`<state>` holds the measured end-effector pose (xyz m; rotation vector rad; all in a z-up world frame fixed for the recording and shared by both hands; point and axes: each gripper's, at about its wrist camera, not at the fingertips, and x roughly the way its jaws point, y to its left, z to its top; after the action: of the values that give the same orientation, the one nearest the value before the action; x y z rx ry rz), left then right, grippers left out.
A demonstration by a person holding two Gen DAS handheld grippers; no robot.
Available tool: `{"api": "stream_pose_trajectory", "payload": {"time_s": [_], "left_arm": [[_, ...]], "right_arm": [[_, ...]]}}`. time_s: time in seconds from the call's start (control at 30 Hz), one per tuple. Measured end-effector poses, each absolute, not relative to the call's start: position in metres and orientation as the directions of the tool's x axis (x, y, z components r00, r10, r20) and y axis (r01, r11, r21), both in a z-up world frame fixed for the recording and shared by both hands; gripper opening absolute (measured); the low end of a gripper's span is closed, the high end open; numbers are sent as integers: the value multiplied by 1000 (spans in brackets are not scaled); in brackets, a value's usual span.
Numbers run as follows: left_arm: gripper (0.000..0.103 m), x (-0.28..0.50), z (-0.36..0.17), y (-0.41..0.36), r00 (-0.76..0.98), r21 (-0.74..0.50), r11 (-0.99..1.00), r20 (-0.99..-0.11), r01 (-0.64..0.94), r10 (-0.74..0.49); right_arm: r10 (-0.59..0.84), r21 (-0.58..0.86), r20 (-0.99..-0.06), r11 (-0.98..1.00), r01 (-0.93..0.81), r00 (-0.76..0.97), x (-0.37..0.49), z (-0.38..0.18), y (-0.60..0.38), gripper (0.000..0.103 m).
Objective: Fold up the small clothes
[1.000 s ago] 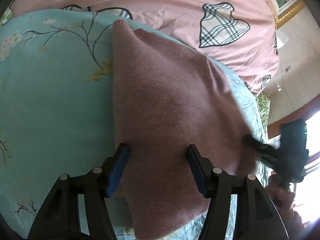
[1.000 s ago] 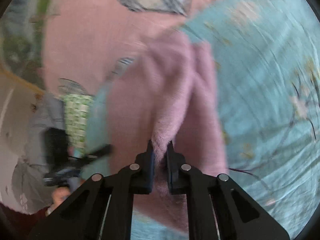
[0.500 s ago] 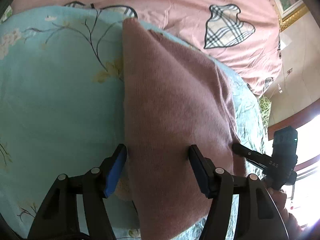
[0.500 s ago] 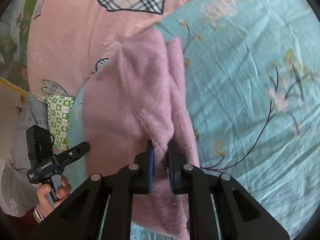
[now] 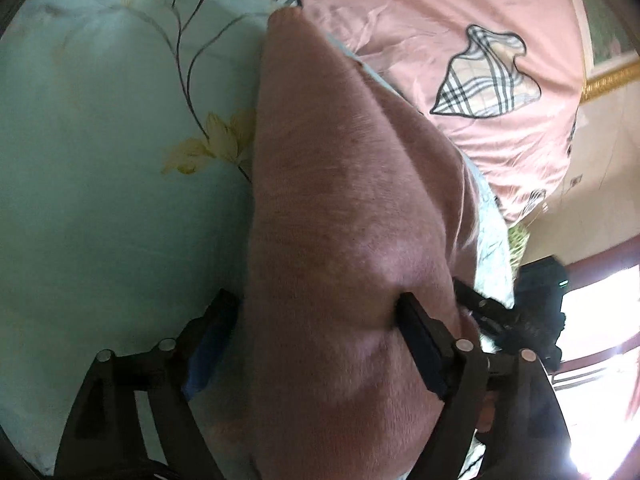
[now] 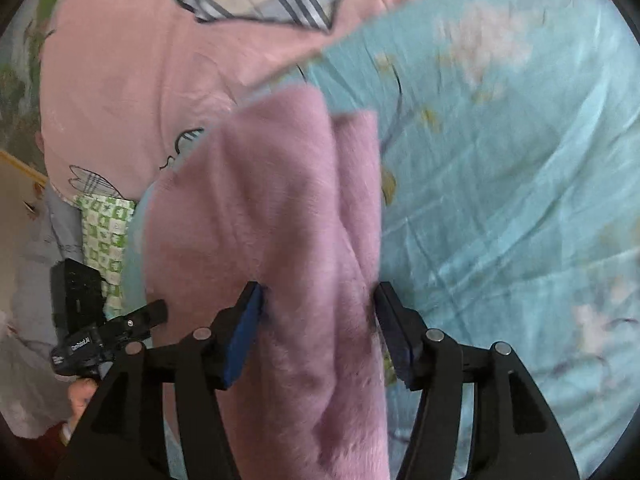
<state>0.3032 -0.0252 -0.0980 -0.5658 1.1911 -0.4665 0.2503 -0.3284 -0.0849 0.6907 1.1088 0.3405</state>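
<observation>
Straddling the near end of the pink garment [image 6: 272,216], the right gripper [image 6: 318,332] has its jaws wide apart and grips nothing, the fuzzy cloth bulging between them. The left gripper [image 5: 316,336] is likewise spread wide across the same end, holding nothing. The garment runs lengthwise straight away from both, a narrow folded strip on the blue floral sheet [image 6: 500,184], its far tip near the pink quilt [image 5: 420,32].

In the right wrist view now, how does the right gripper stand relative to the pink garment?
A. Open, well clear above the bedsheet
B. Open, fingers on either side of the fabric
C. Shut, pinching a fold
B: the right gripper stands open, one finger on each side of the pink garment.
</observation>
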Motion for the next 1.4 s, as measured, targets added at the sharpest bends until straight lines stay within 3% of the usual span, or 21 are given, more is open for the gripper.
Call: {"api": "stream_pose_trajectory", "payload": {"time_s": [0.03,0.07,0.1,0.2,0.27,0.47,0.63,0.77,1.0,1.17,1.23,1.4], "left_arm": [[81,305,-101,-25,308,-651,758,-713,41,-630],[70,306,-102,-26,311,-669,742,-696,46,-647],[57,306,-103,-28,306,-691,720,-674,59,-672],[38,303,-99,-25,319,-715,696,-645,70,-694],[35,296,-90,-19,332,-729,679,-623,81,-708],[34,252,-40,22,398,-723,674,-580,151,-711],[34,203,-16,101,462,-717,691,-583,95,-668],[34,177,-15,149,494,-693,720,-613,38,-616],[35,154,-41,201,528,-674,737,-645,-53,-553],[38,154,-98,214,481,-638,754,-716,-156,-506],[42,152,-106,220,494,-672,717,-694,-185,-524],[51,151,-87,218,487,-613,766,-738,-193,-468]], "right_arm": [[614,700,-671,709,83,417,251,-93,-330,59],[654,741,-635,666,83,411,252,-101,-332,59],[671,759,-616,646,83,414,252,-105,-333,50],[714,804,-569,587,95,407,251,-110,-332,33],[712,806,-562,585,87,422,246,-100,-329,32],[762,848,-479,529,7,436,228,-59,-297,30],[847,909,-366,414,-47,385,218,-46,-239,30],[891,918,-343,385,-93,296,213,-45,-178,30],[904,907,-376,404,-120,204,214,-62,-120,30],[861,862,-477,497,-95,176,219,-87,-100,30],[854,858,-491,508,-79,173,220,-97,-100,31],[817,818,-550,569,-84,173,218,-88,-100,45]]}}
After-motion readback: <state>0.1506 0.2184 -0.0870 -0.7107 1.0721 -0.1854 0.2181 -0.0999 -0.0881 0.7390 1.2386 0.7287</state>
